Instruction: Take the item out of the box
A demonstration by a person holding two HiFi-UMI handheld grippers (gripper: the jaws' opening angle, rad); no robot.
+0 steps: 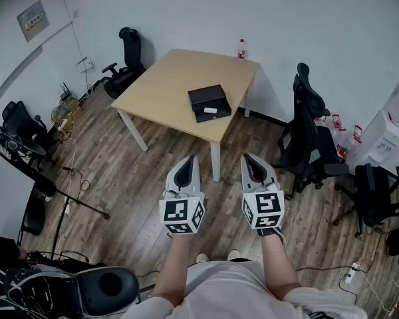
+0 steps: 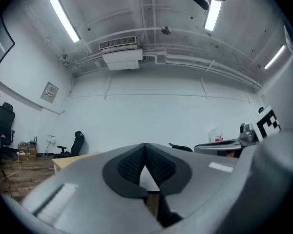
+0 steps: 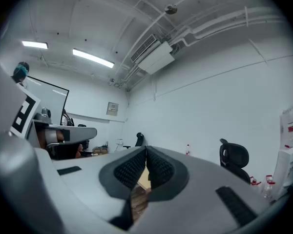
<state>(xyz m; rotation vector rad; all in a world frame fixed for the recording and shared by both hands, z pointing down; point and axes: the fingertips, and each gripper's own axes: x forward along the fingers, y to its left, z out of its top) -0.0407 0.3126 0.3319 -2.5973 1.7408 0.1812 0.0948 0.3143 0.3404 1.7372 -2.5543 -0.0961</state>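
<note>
Black box (image 1: pixel 209 103), white item (image 1: pixel 210 111) inside, plain only from head view

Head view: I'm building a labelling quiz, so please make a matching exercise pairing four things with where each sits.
1. flat black box
2. small white item
3. clear bottle with red label
4. tall black office chair

A. standing right of the light wooden table
B. inside the box
C. at the table's far corner
D. on the table, toward its near corner

Pairs: 1-D, 2-B, 3-C, 4-A
</note>
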